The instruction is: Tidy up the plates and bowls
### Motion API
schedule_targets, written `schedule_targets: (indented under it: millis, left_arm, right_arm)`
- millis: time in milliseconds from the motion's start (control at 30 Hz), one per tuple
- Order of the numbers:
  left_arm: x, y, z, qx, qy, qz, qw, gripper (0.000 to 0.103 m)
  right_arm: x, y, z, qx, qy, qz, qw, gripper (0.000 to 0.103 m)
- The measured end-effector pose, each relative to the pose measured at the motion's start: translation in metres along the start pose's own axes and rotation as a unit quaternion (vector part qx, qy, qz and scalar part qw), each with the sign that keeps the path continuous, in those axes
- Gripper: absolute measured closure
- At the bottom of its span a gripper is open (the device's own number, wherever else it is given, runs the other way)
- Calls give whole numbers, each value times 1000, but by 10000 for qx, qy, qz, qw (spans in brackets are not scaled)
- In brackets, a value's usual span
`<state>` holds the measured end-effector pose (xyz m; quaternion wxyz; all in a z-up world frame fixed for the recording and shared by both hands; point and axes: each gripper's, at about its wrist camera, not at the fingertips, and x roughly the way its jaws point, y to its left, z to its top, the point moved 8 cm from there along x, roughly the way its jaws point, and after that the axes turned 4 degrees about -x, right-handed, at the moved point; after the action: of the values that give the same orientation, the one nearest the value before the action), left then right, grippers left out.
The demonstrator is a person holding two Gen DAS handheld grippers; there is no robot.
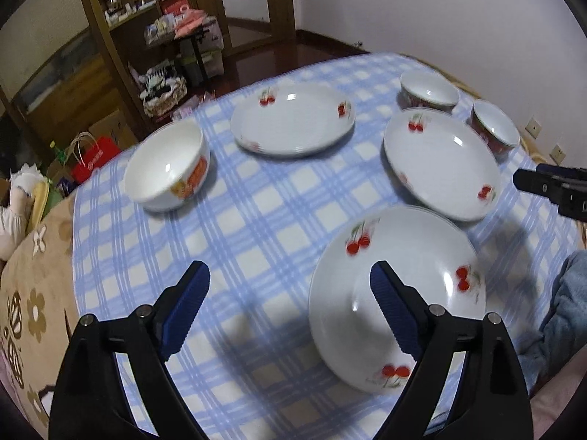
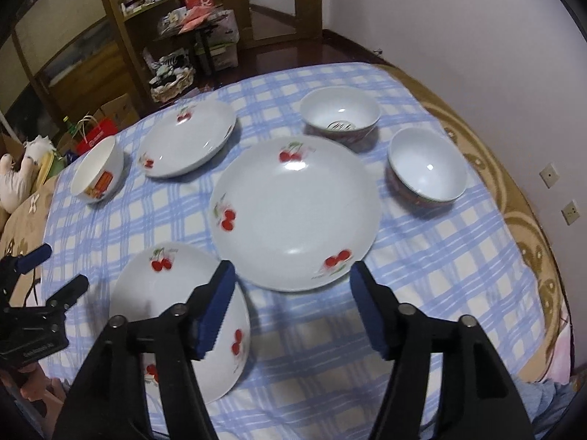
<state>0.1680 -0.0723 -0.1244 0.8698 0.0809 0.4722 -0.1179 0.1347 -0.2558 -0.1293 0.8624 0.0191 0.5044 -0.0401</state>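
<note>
Three white plates with red cherries lie on the blue checked tablecloth: a near plate, a right plate and a far plate. My left gripper hangs open above the cloth, its right finger over the near plate, nothing between its pads. My right gripper is open above the front rim of the middle plate, holding nothing. A white bowl with an orange picture stands at the left. Two red-patterned bowls stand at the far right.
The cloth covers a surface with a beige flowered cover under it. Wooden shelves with clutter and a red bag stand beyond the far left edge. Wall sockets are at the right. A person's denim sleeve is at the right.
</note>
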Motion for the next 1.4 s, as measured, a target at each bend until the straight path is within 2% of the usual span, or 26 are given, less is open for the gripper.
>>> schedule_targets:
  millis: [33, 100, 167, 267, 333, 467, 567, 667, 867, 1067, 1267, 1400]
  left_arm:
    - [-2, -2, 6, 13, -45, 5, 10000, 14]
    - [-4, -6, 19, 27, -135, 35, 9999, 11]
    - [-5, -10, 31, 19, -212, 54, 9998, 9]
    - [-2, -19, 50, 61, -214, 27, 9997, 9]
    - [1, -24, 61, 87, -205, 16, 9997, 9]
    - [8, -43, 79, 246, -122, -263, 9993, 9]
    - [17, -54, 91, 198, -183, -305, 9992, 9]
    - [33, -66, 94, 186, -8, -365, 9992, 9]
    - [57, -85, 98, 268, 139, -245, 9992, 9]
    - [76, -91, 109, 210, 277, -173, 9992, 9]
    - [95, -94, 114, 42, 462, -151, 9988, 9]
    - [104, -98, 115, 179, 444, -12, 9989, 9]
  right_arm:
    - [-2, -2, 3, 21, -36, 4, 10000, 29]
    - [-5, -7, 11, 98, -158, 43, 9998, 17]
    - [-9, -13, 20, 216, -278, 62, 9994, 10]
    - [-14, -20, 34, 321, -403, 111, 9986, 8]
    - [-16, -24, 42, 355, -478, 98, 9982, 0]
    - [-17, -37, 61, 352, -633, 20, 9974, 0]
    - [-10, -51, 68, 401, -615, -101, 9973, 0]
    - [3, -66, 68, 602, -558, -146, 9965, 0]
    - [30, -87, 57, 900, -385, -190, 9950, 0]
    - [48, -105, 54, 941, -283, -357, 9945, 0]
    - [63, -110, 53, 1011, -144, -350, 9942, 0]
    - [72, -109, 52, 956, -73, -403, 9946, 0]
